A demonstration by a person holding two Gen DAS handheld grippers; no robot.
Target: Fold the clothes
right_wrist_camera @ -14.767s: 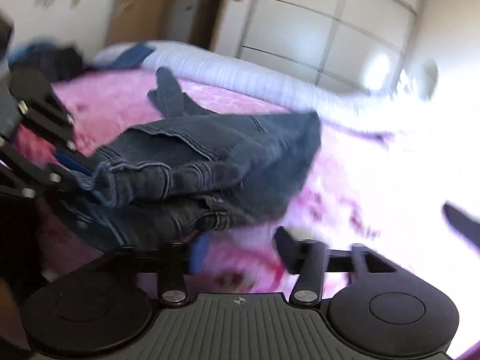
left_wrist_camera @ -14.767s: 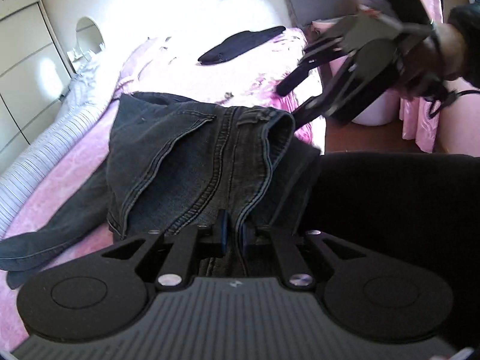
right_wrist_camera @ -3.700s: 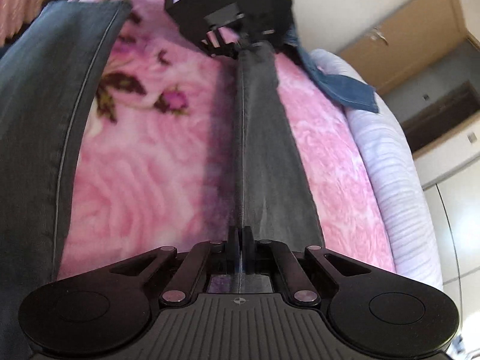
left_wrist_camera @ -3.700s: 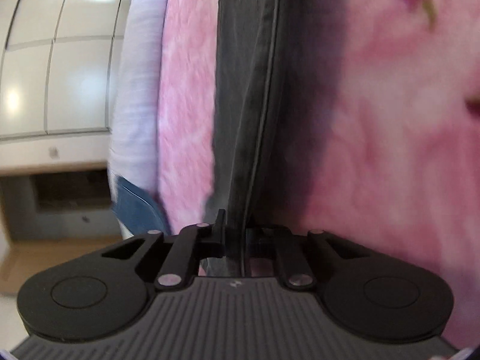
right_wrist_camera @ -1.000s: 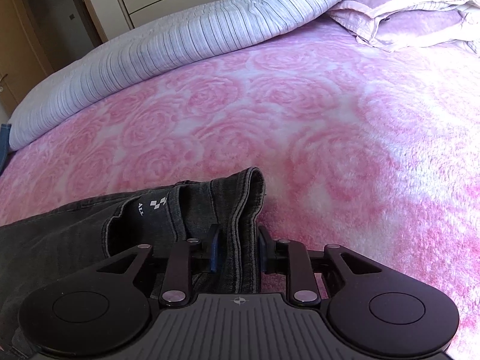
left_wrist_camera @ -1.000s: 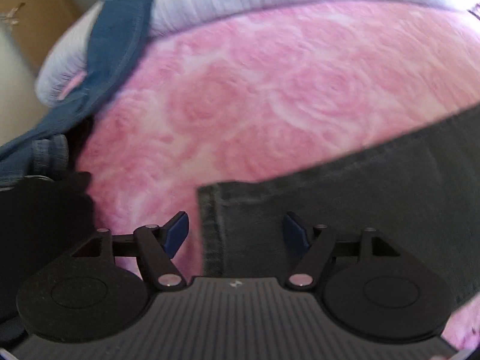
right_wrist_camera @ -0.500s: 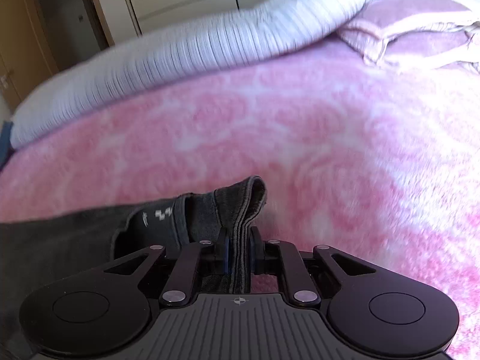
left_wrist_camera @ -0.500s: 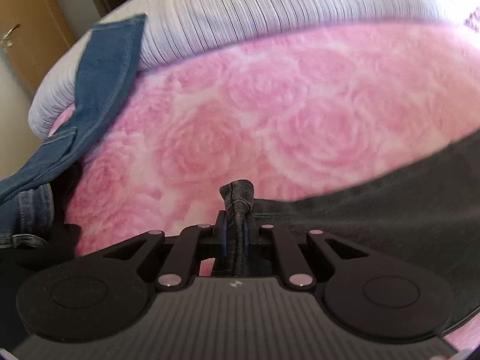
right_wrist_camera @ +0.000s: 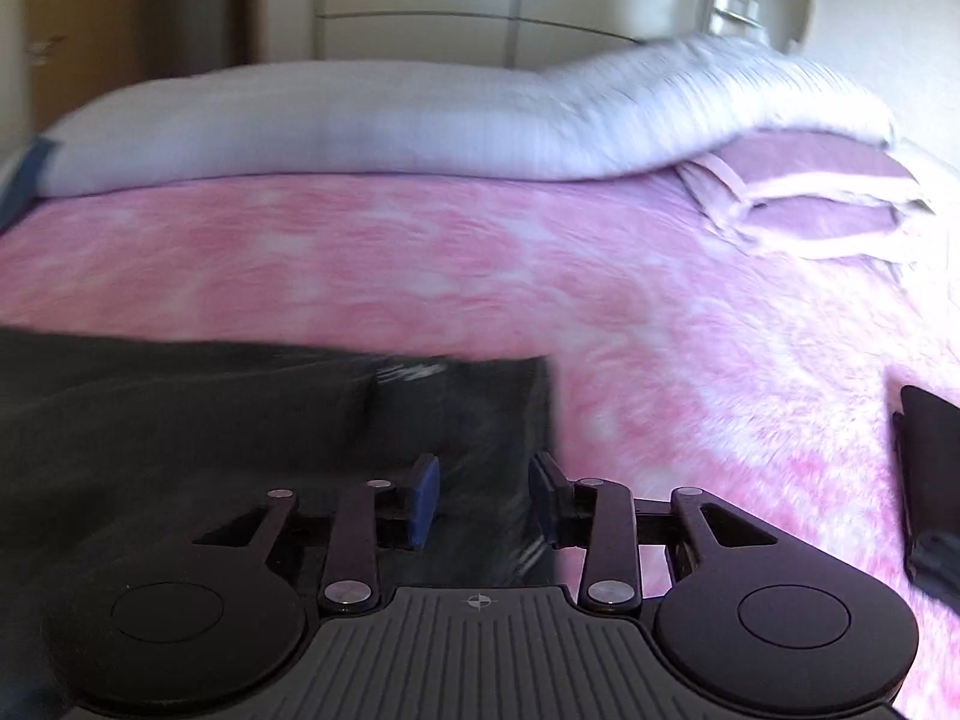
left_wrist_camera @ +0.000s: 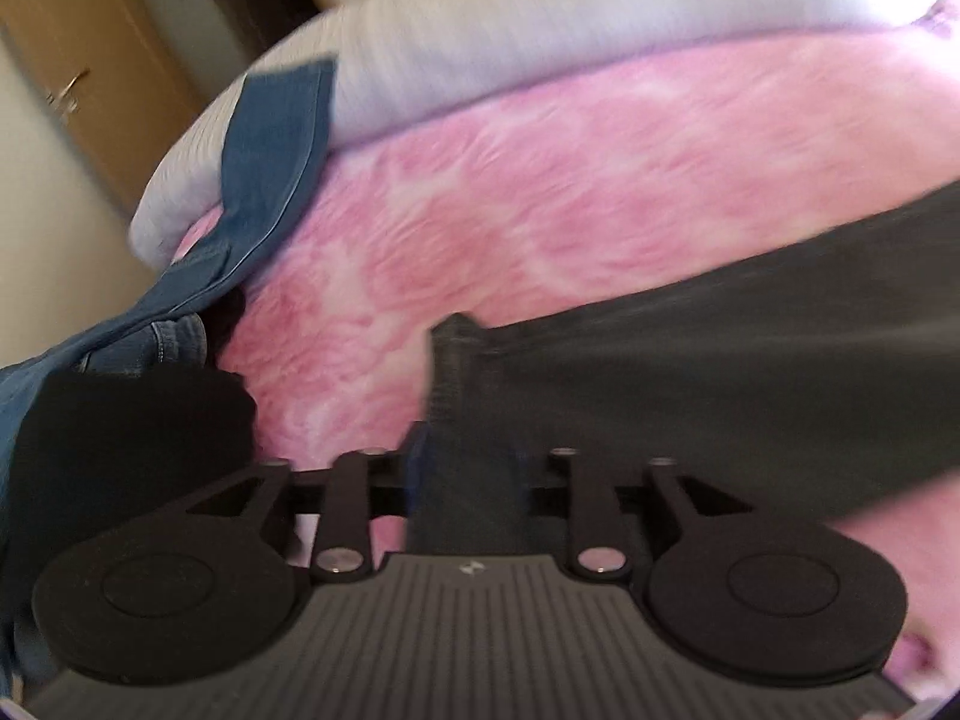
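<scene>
Right wrist view shows the right gripper [right_wrist_camera: 483, 501] spread wide astride the waistband of the dark jeans [right_wrist_camera: 210, 408] on the pink blanket [right_wrist_camera: 660, 312], while the left gripper [left_wrist_camera: 468, 474] looks part-open around the hem, so folding seems barely begun.

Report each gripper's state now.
Left gripper: jaws apart around the dark grey jeans hem.
Right gripper: open, jeans waistband between its fingers.

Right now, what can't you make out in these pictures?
Left wrist view: blur hides whether the jaws of the left gripper grip the dark jeans.
Right wrist view: blur smears the white label print.
Right wrist view: the frame edge cuts off a black object.
</scene>
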